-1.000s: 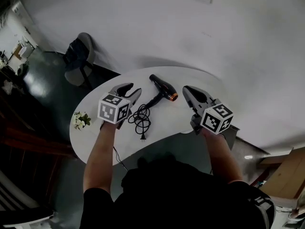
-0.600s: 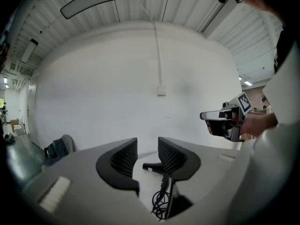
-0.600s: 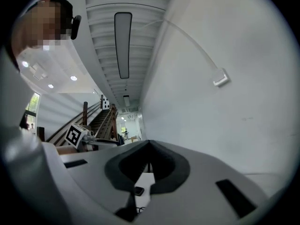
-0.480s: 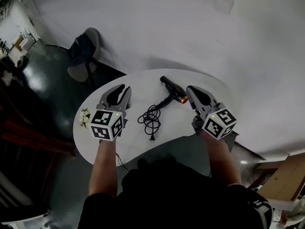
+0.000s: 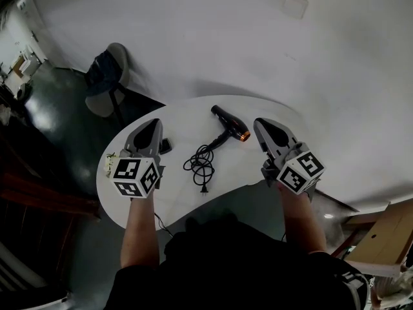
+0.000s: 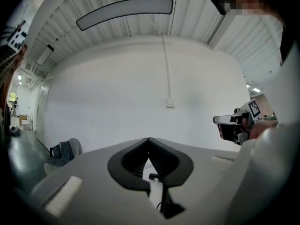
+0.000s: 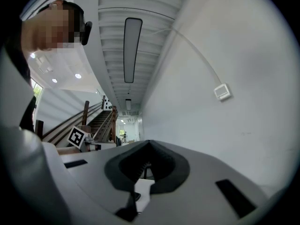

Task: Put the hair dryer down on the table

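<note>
The black hair dryer [image 5: 226, 122] with an orange nozzle ring lies on the white table [image 5: 173, 202], touched by neither gripper. Its black cord [image 5: 201, 166] is coiled in front of it. My left gripper [image 5: 150, 124] hovers over the table's left part, well left of the cord, shut with nothing between its jaws; the left gripper view shows the tips [image 6: 148, 139] meeting. To the right of the dryer's nozzle my right gripper [image 5: 262, 124] is also shut and empty, its tips [image 7: 149, 142] together.
A small white flower plant [image 5: 110, 161] stands at the table's left edge, and a small dark flat object [image 5: 165, 146] lies beside the left gripper. A chair with a dark bag [image 5: 106, 76] stands beyond the table. Cardboard [image 5: 387, 237] sits at the lower right.
The left gripper has drawn back and to the left, away from the cord, and its jaws have gone from open to shut. The dryer and the right gripper have stayed put.
</note>
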A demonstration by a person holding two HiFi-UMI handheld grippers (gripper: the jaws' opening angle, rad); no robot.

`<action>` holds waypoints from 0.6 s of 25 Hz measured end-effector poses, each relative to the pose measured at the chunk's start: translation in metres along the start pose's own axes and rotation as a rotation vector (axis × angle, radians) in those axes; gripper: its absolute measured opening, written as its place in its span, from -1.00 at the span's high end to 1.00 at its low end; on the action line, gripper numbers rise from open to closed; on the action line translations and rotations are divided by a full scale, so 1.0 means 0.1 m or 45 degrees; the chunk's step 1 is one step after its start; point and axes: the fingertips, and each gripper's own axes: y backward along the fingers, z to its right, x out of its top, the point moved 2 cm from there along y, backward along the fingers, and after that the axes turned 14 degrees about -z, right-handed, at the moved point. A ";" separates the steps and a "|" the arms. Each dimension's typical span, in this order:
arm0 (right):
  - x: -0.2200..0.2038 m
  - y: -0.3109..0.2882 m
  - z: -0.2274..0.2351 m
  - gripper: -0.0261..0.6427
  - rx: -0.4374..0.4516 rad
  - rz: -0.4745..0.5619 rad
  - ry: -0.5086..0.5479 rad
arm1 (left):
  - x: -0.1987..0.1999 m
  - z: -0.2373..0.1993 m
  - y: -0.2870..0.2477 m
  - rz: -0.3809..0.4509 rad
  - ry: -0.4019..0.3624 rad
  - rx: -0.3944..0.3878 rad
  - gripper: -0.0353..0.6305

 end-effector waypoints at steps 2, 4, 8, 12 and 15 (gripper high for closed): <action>0.01 0.01 0.01 0.89 -0.004 0.005 0.003 | 0.00 0.00 -0.01 -0.002 -0.002 0.001 0.86; 0.01 0.02 0.02 0.89 -0.014 0.006 0.007 | -0.01 0.00 -0.01 -0.008 -0.002 0.003 0.86; 0.00 0.02 0.06 0.89 -0.018 0.001 0.008 | -0.03 0.01 -0.04 -0.026 0.006 0.005 0.86; -0.01 -0.01 0.06 0.89 0.000 -0.002 0.005 | -0.04 0.02 -0.06 -0.034 0.008 0.004 0.86; 0.00 -0.02 0.07 0.89 0.013 0.002 0.006 | -0.04 0.03 -0.09 -0.039 0.010 0.002 0.86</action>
